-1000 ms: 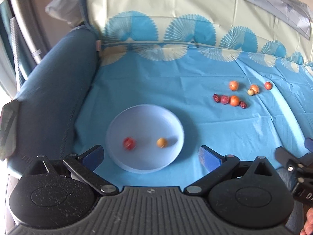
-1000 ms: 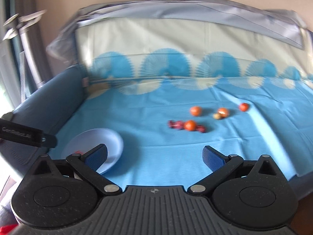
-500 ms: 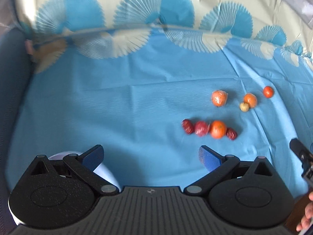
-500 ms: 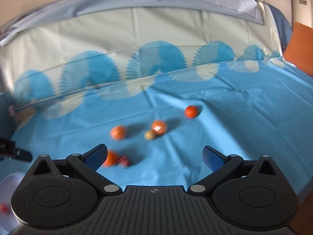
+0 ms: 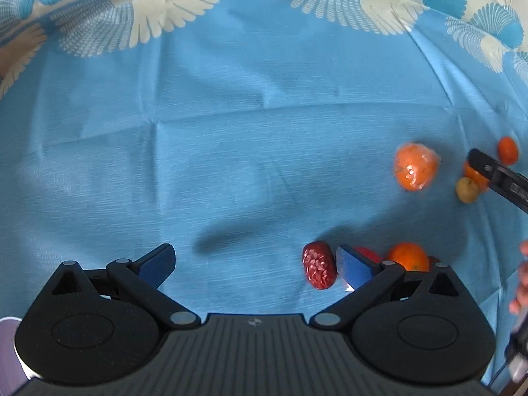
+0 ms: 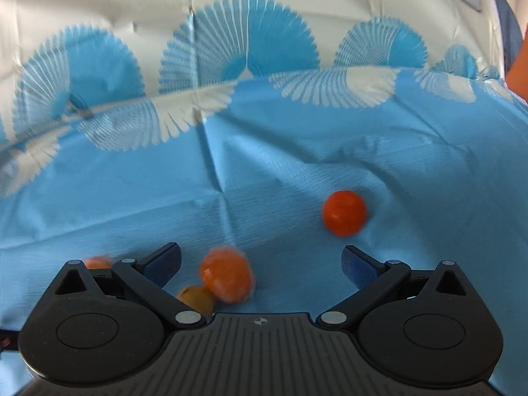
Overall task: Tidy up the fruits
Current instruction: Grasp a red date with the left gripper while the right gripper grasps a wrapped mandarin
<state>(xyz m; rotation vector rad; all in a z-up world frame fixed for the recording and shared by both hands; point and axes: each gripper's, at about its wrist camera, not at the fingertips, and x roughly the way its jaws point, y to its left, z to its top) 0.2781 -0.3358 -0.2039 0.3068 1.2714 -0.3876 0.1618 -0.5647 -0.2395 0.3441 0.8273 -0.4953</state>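
Left gripper (image 5: 254, 265): matte black speckled housing, two round hubs with recessed discs, ribbed centre plate marked with a small round emblem. Linkage arms are fastened by silver rivets; triangular cut-outs are seen at the outer corners. Fingers (image 5: 156, 264) are faced with blue pads. Right gripper (image 6: 260, 264): identical build is noted, blue-padded fingers (image 6: 358, 265), silver rivets, ribbed plate, same emblem.
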